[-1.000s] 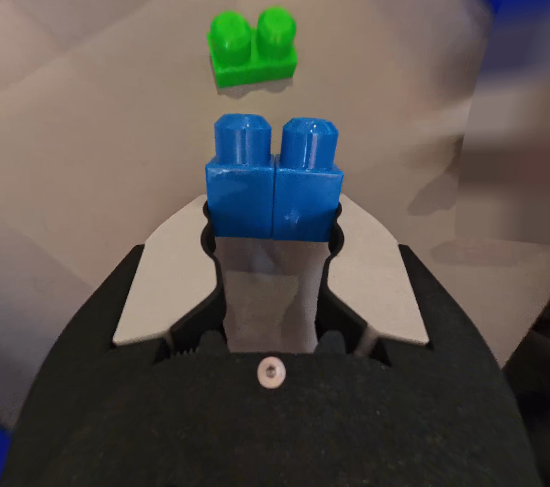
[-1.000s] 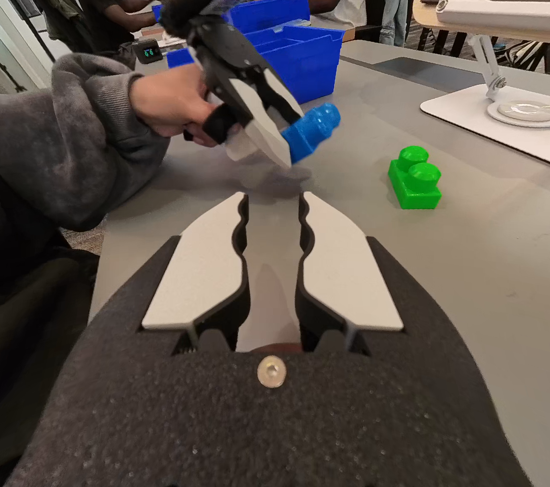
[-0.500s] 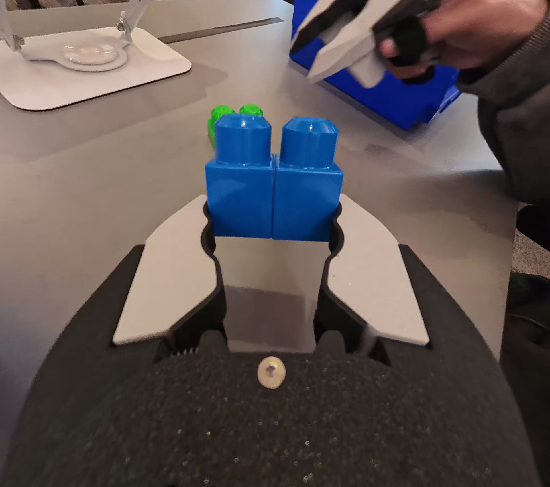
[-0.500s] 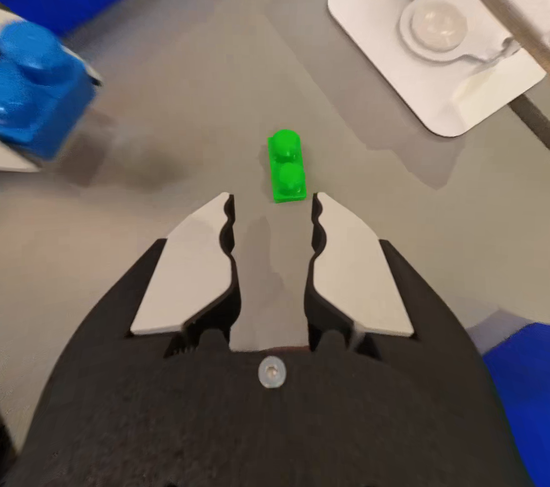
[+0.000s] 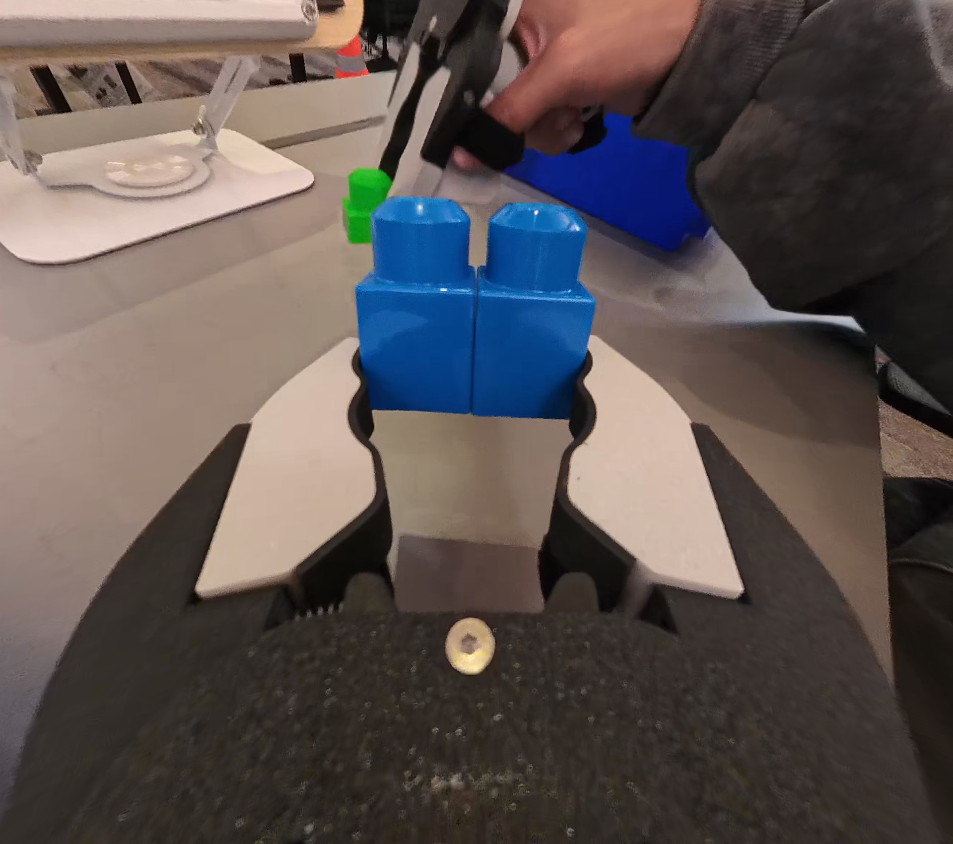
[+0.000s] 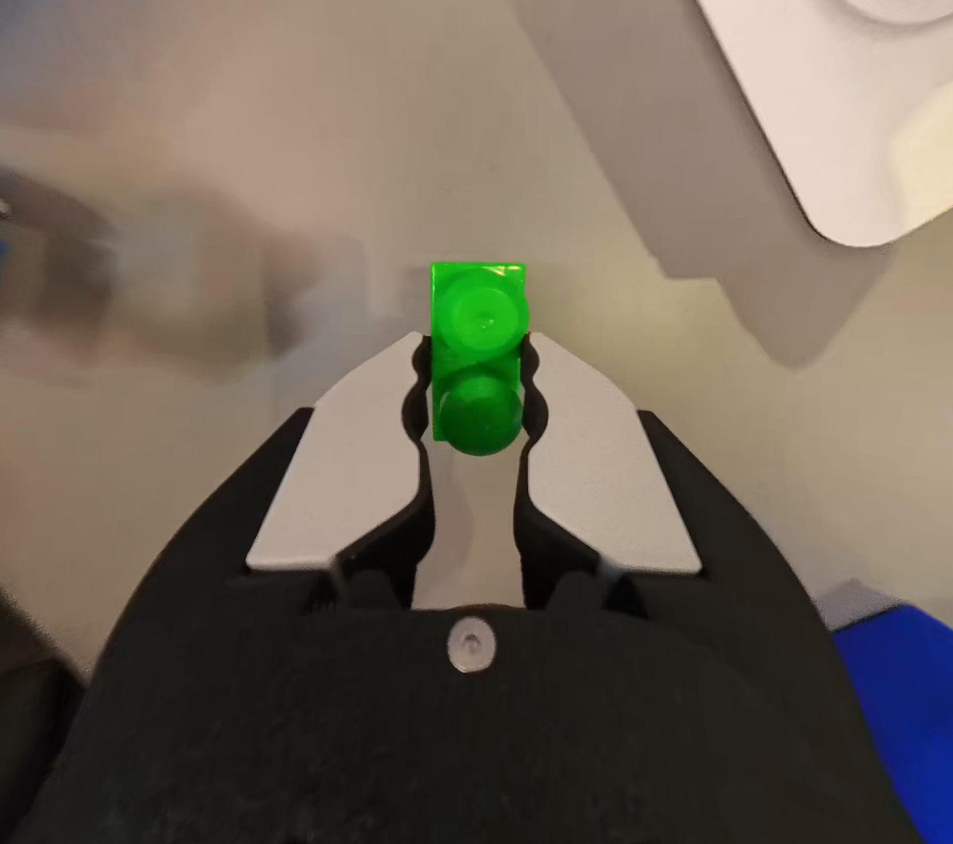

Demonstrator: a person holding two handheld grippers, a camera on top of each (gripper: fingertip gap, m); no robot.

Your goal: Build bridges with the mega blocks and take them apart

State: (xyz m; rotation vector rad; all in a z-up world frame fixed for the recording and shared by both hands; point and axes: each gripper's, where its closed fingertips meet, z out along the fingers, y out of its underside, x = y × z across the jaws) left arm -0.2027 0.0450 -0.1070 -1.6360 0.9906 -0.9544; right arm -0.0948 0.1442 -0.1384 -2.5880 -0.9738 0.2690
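Observation:
My left gripper (image 5: 473,355) is shut on two blue one-stud blocks (image 5: 428,340) held side by side, studs up, low over the grey table (image 5: 154,355). A green two-stud block (image 6: 479,319) lies on the table. My right gripper (image 6: 474,345) looks straight down on it, with its fingers pressed against both long sides. In the left wrist view the green block (image 5: 363,206) shows behind the blue blocks, partly hidden by them, with the right gripper (image 5: 407,159) coming down on it from above.
A white stand base (image 5: 149,190) with a sign board stands at the back left; it also shows in the right wrist view (image 6: 825,46). A blue bin (image 5: 619,195) sits behind the person's hand and grey sleeve (image 5: 773,97).
My right gripper has swung over the green block, dropped down and closed on its sides. My left gripper has kept its hold on the blue blocks and tilted level with the table.

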